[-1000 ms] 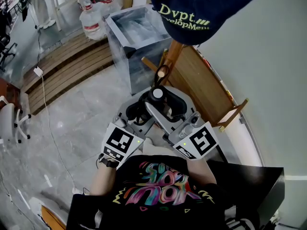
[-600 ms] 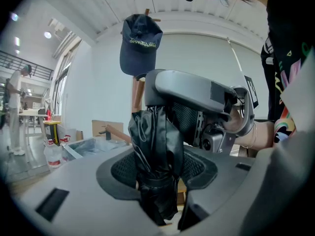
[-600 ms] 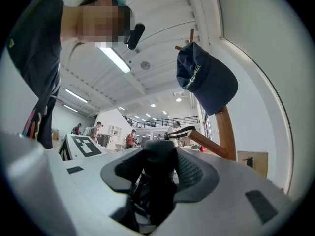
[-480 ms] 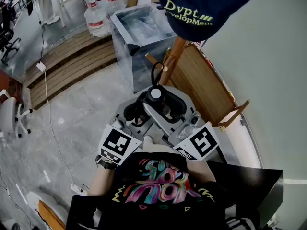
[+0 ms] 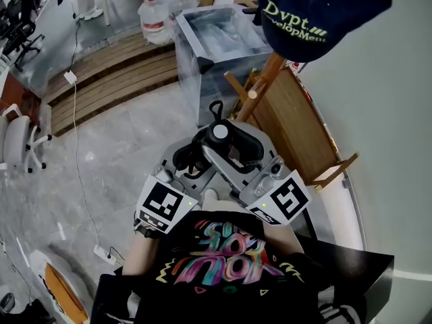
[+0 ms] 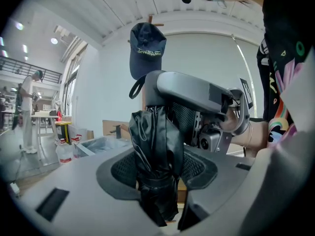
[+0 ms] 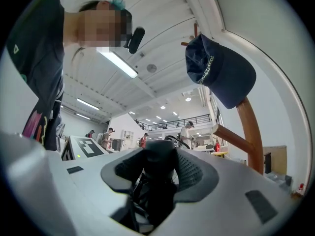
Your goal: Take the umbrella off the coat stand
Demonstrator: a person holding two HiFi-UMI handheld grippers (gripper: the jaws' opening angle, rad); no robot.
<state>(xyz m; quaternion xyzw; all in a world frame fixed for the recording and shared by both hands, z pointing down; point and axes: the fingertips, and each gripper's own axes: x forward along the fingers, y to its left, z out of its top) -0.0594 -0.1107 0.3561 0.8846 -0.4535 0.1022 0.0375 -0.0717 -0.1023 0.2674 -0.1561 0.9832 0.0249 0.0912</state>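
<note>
Both grippers are clamped on the folded umbrella (image 6: 156, 132), held just in front of the coat stand (image 7: 248, 127), lower than the cap (image 7: 221, 70) on its top and seemingly clear of it. The left gripper (image 6: 159, 173) squeezes the bundled canopy, which is thin, glossy black fabric, creased and soft, cinched by a strap (image 6: 156, 182). The right gripper (image 7: 158, 176) bites the rounder, harder-looking end. The umbrella looks light and compact. That rigid end is the safer hold, since the fabric may slide or bunch between the jaws.
</note>
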